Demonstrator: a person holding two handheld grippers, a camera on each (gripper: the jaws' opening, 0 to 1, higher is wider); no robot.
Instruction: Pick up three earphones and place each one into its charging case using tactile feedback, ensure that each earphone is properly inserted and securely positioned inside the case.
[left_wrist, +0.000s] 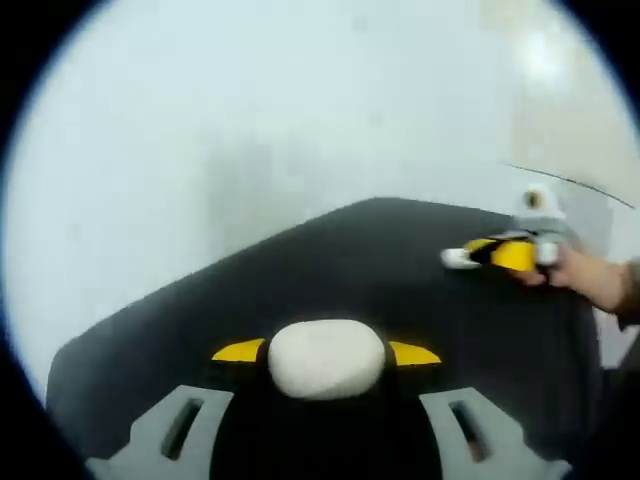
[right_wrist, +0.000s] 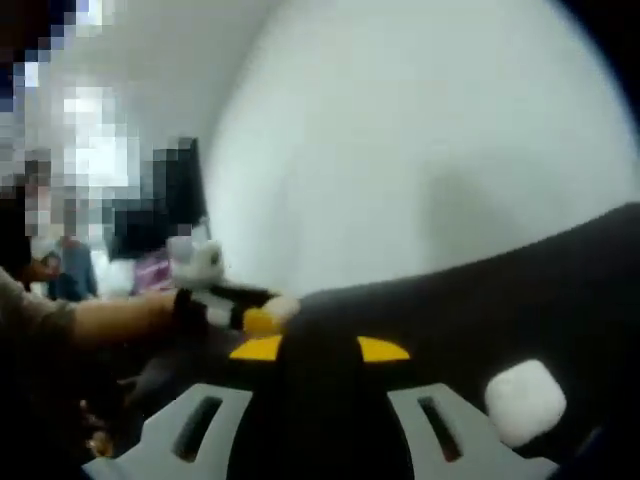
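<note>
Left gripper (left_wrist: 325, 352): rising from 6 o'clock of the left gripper view, its yellow-tipped jaws pressing on both sides of a white case (left_wrist: 326, 358), gripping it.
Case: lying closed, rounded, sitting between the tips just above the mat (left_wrist: 400, 270); blur is hiding any seam or earphone.
Mat: black, spreading from 6 o'clock up to the middle, its far corner pointing toward 12 o'clock, with a pale wall behind.
Right gripper (right_wrist: 320, 349): in the right gripper view its yellow tips are standing apart with nothing between them, so it is open; in the left gripper view it is showing at 3 o'clock, held by a hand.
Second case (right_wrist: 524, 402): white, lying on the mat at 4 o'clock of the right gripper view, apart from the jaws.
Far side: the left gripper is showing at 9 o'clock of the right gripper view, over the mat's edge, blurred.
</note>
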